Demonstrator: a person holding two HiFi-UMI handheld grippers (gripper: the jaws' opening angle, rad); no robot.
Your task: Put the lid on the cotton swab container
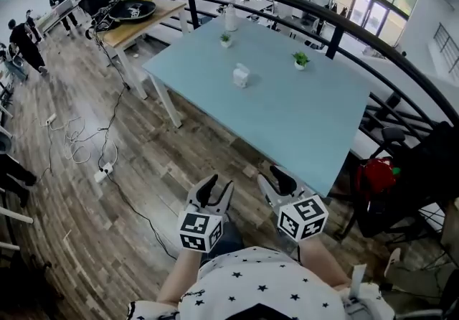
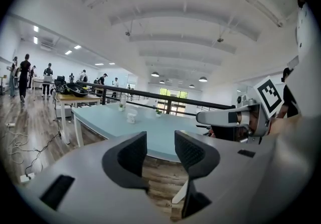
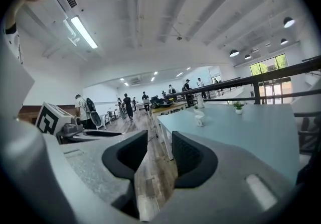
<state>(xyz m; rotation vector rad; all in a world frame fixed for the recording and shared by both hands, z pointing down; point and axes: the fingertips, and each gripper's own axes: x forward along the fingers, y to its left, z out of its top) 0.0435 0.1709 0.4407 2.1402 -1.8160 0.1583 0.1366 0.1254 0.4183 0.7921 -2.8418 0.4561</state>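
Wooden flooring fills the lower left of the head view, with the pale blue table (image 1: 308, 125) at centre. Our left gripper (image 1: 217, 188) and right gripper (image 1: 275, 182) hang at the bottom middle, each with jaws apart and nothing between them. Upper middle, the cotton swab container (image 1: 241, 75) sits on the table, well apart from them and too small to tell whether it is capped. We judge the whole task lies ahead.
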